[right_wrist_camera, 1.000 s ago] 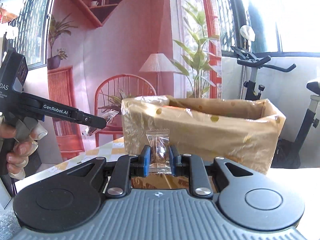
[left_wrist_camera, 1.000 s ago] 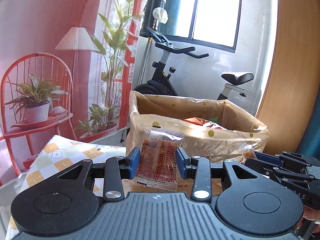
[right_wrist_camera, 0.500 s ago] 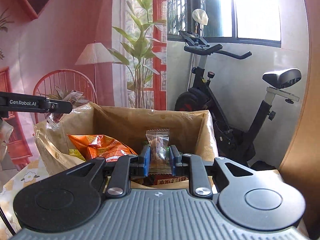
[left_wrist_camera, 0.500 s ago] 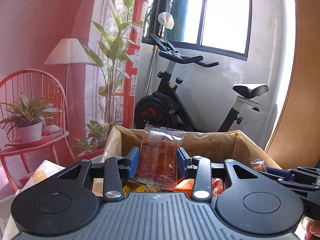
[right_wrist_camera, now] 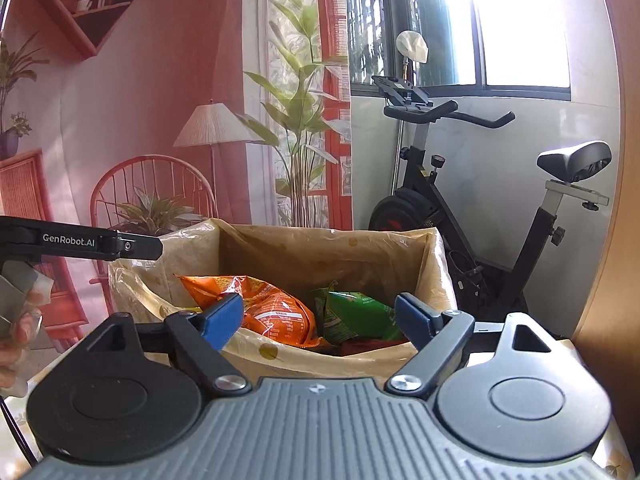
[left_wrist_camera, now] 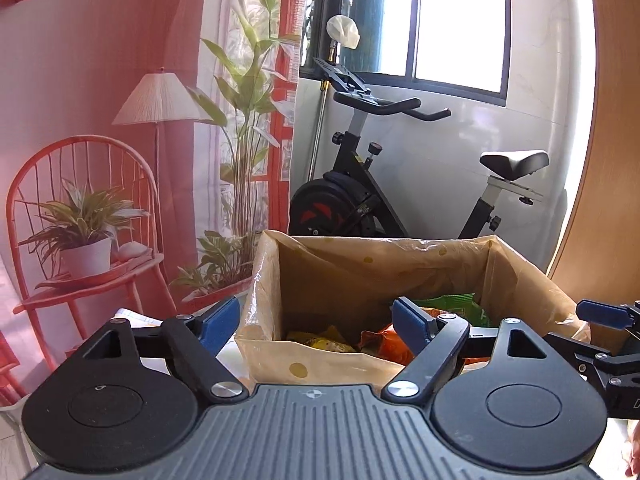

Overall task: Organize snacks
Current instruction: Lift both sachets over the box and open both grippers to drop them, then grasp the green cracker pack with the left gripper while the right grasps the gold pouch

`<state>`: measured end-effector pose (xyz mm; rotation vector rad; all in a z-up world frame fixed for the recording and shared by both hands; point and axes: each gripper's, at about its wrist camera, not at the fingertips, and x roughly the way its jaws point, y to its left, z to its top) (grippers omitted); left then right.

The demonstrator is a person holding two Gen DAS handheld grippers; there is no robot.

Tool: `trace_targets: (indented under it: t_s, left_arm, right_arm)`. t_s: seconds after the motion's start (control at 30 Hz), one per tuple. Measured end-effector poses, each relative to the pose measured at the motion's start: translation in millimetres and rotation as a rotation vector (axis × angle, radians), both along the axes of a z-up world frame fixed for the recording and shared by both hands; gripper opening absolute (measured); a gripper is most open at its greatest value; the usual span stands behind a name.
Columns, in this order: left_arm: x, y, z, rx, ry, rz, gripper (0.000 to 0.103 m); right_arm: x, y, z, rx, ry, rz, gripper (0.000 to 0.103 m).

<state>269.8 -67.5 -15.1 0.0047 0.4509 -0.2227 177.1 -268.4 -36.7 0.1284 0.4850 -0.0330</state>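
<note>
Left wrist view: left gripper [left_wrist_camera: 316,322] over the plastic-lined brown cardboard box [left_wrist_camera: 400,256], jaws just sprung wide, nothing between. Same on the right gripper [right_wrist_camera: 318,320], spread and empty above the orange snack bag [right_wrist_camera: 272,308] and green snack bag [right_wrist_camera: 360,314] inside. Drop step looks finished; next probably means heading off for more loose snacks.

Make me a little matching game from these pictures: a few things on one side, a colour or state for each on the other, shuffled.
Things:
1. left gripper
2. large snack bag
3. smaller snack bag
4. lined box

Colour or state:
A. green
B. jaws open, nothing between them
C. brown, holding the snacks
D. orange

Pairs: 1-B, 2-D, 3-A, 4-C
</note>
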Motion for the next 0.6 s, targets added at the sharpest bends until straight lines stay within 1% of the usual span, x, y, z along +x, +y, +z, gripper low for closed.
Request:
trace_targets:
  t_s: [0.07,0.17,0.27,0.3,0.4,0.6]
  left_arm:
    - [-10.0,3.3,3.7,0.013,-0.007,-0.014,0.085]
    - [-23.4,10.1,8.1,0.017,-0.017,-0.042,0.085]
    - [-40.1,16.7,4.3,0.018,-0.026,-0.058,0.085]
    - [-45.1,18.5,0.2,0.016,-0.015,-0.064,0.085]
    - [-55.6,23.7,-13.0,0.01,0.021,-0.078,0.085]
    - [-66.8,39.6,-32.9,0.021,0.072,-0.068,0.084]
  right_arm:
    - [-6.1,5.8,1.9,0.011,-0.025,-0.005,0.094]
    - [-15.3,13.8,3.9,0.027,-0.05,-0.016,0.095]
    - [-26.6,21.1,5.2,0.049,-0.082,0.003,0.099]
    - [-31.8,24.7,5.4,0.055,-0.097,0.016,0.102]
    - [-42.8,32.7,2.9,0.079,-0.119,0.041,0.103]
    - [-54.2,47.3,-13.1,0.13,-0.09,0.075,0.103]
